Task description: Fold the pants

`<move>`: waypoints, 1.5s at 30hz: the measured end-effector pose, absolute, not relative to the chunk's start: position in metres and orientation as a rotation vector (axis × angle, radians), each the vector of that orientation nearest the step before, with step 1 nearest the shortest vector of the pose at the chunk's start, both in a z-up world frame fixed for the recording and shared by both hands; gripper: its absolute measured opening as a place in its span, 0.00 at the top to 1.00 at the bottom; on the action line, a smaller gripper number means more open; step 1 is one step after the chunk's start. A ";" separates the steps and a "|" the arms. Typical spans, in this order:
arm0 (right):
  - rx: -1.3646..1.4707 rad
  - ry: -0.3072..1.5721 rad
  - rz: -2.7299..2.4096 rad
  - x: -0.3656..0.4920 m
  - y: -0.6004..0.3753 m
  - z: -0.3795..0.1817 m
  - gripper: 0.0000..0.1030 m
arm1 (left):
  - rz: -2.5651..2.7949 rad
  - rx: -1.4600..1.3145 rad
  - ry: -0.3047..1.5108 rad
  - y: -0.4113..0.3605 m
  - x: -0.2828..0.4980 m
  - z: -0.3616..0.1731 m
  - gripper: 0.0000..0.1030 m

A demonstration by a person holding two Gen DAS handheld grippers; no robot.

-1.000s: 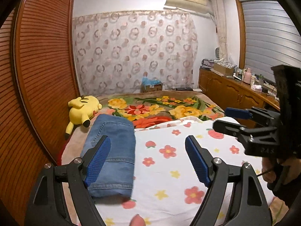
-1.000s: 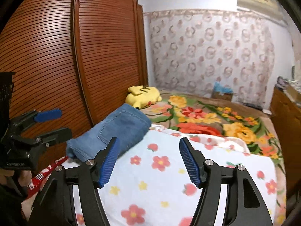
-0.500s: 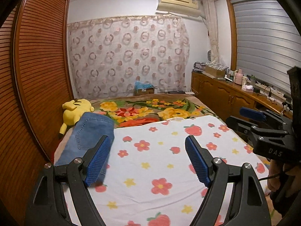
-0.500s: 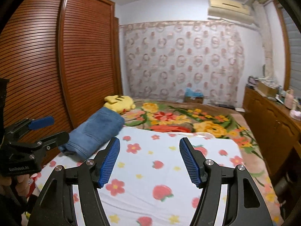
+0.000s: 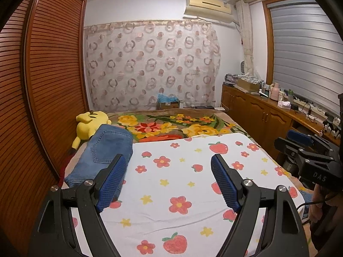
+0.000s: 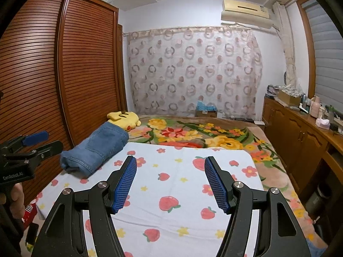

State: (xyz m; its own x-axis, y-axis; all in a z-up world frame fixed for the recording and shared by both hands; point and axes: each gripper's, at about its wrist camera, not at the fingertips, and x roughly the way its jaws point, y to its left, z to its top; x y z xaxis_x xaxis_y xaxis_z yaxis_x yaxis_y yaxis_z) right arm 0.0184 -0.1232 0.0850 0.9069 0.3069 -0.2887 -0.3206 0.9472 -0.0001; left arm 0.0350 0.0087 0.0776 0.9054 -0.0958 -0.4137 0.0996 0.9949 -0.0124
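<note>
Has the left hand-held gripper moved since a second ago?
Yes. The left hand-held gripper has drawn back from the folded jeans: in its own view they shrank and slid off left, with more strawberry sheet showing.

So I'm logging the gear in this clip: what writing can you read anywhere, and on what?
"DAS" on the body of the right gripper, seen from the left wrist.
"GenRobot.AI" on the body of the left gripper, seen from the right wrist.
The air conditioner has a small label, too blurred to read.
The cardboard box has a label, too small to read.
</note>
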 end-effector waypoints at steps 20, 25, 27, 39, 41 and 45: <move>-0.039 0.285 0.297 0.021 -0.130 0.081 0.34 | -0.104 0.012 0.429 0.011 0.032 0.079 0.20; -0.039 0.287 0.298 0.021 -0.130 0.081 0.34 | -0.105 0.009 0.431 0.011 0.031 0.079 0.20; -0.039 0.288 0.295 0.021 -0.129 0.082 0.34 | -0.105 0.011 0.430 0.011 0.032 0.079 0.20; -0.041 0.286 0.285 0.017 -0.130 0.083 0.34 | -0.105 0.010 0.430 0.011 0.032 0.080 0.20; -0.041 0.285 0.284 0.016 -0.128 0.082 0.34 | -0.105 0.009 0.428 0.012 0.032 0.080 0.20; -0.042 0.283 0.283 0.016 -0.125 0.082 0.34 | -0.106 0.011 0.430 0.012 0.032 0.080 0.20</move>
